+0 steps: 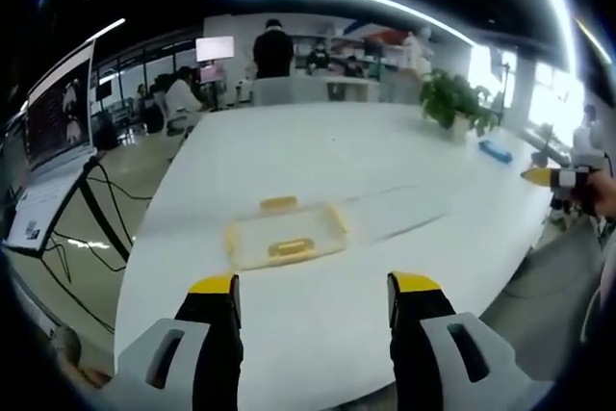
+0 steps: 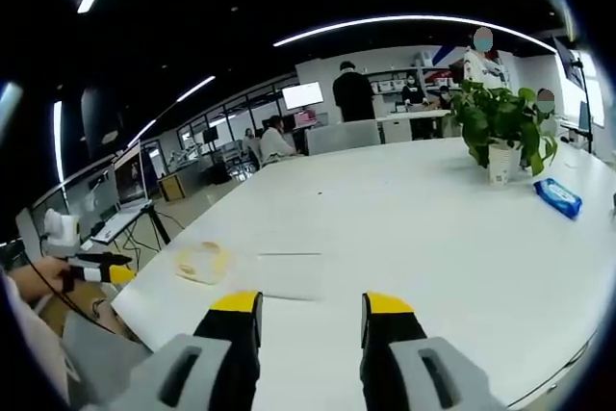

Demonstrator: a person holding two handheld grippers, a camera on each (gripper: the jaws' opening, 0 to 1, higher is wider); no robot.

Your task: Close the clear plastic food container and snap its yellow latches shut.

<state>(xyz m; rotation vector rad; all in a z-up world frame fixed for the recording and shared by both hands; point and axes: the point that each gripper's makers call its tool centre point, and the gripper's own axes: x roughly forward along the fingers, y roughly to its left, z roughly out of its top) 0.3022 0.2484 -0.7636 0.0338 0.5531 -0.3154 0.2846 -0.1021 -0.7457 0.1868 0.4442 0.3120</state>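
Here the left gripper (image 1: pixel 314 297) hangs over the near edge of the white desk (image 1: pixel 385 166), its jaws parted with nothing between them. Just beyond them one clear container (image 1: pixel 285 234) sits on the desk, with yellow latches showing at its sides; whether its lid is seated I cannot tell. Bare desk lies all round it. In the right gripper view the right gripper (image 2: pixel 310 317) also hangs above the desk's near edge, jaws apart and empty, and the container (image 2: pixel 202 261) lies to the far left of them, near the desk's left edge. The left gripper (image 2: pixel 106 271) shows beyond that edge. Farther off, to the right, stand one potted plant (image 2: pixel 500 127) and one blue packet (image 2: pixel 557 196). One laptop (image 1: pixel 53 146) rests on a stand left of the desk. Several people are at the far end.
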